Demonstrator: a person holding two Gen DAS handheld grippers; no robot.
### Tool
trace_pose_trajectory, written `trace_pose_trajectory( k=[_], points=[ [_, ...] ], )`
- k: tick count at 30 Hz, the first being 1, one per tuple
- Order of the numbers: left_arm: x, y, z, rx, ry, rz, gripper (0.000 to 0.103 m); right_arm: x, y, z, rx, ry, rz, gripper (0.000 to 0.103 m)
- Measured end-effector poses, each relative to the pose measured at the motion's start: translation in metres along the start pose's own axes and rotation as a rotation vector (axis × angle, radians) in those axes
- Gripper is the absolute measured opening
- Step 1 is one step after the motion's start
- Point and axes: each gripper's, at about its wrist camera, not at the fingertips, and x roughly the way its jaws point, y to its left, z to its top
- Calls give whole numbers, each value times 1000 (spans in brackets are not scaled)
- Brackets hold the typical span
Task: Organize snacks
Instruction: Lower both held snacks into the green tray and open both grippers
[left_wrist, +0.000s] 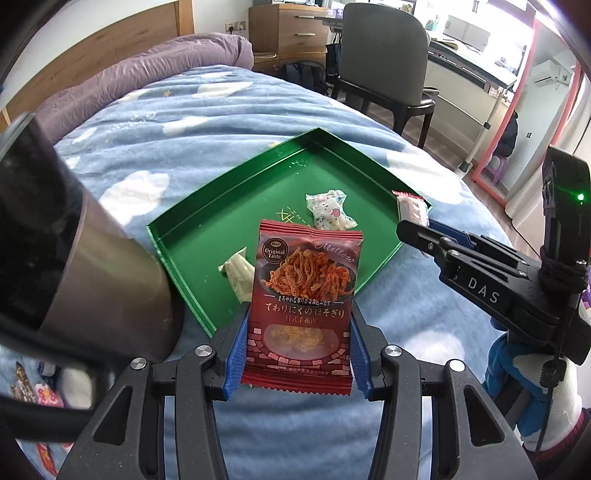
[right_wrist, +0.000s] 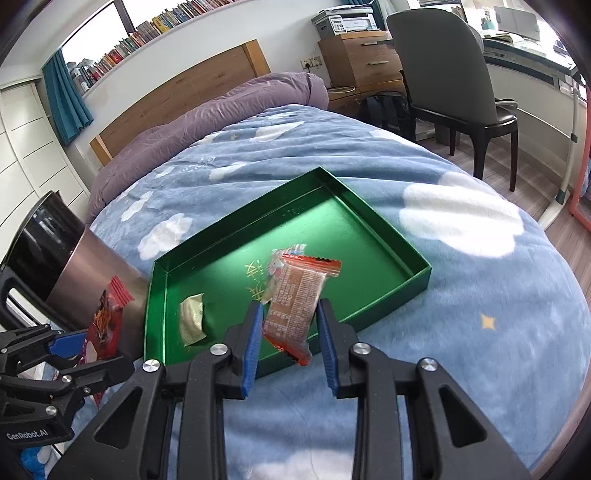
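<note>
Snacks mid-transfer to green tray sitting on the bed. Left hand-held gripper part open, pads pinching red shredded-meat snack packet by its lower sides, packet upright, hanging over tray's near corner. Right hand-held gripper looks nearly closed on a thin edge of small brown-and-red wrapped snack, which hangs tilted over tray's near edge; exact pinch point hard to see. Already in tray: pale beige packet near the left wall, clear printed candy wrapper around the middle. Step in hand, as I judge it: carrying both items over the tray. Next move calls for lowering each past the rim, clear of what's inside, then releasing. Dark cylindrical container left of tray cut off, contents unseen. More wrappers at lower left of left view blurred. Gold print on tray floor unreadable
</note>
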Motion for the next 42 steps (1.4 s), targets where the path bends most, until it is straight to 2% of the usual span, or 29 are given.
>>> trace_pose_trajectory(
  k=[16, 27, 42],
  points=[
    [49, 2, 10, -4, 46, -2, 43, 51, -16, 4, -10, 40, -24, 5],
    [65, -2, 14, -1, 57, 2, 43, 66, -21, 10, -36, 41, -39, 5],
    [85, 1, 12, -11, 97, 32, 43, 87, -21, 21, -99, 63, -103, 6]
  ],
)
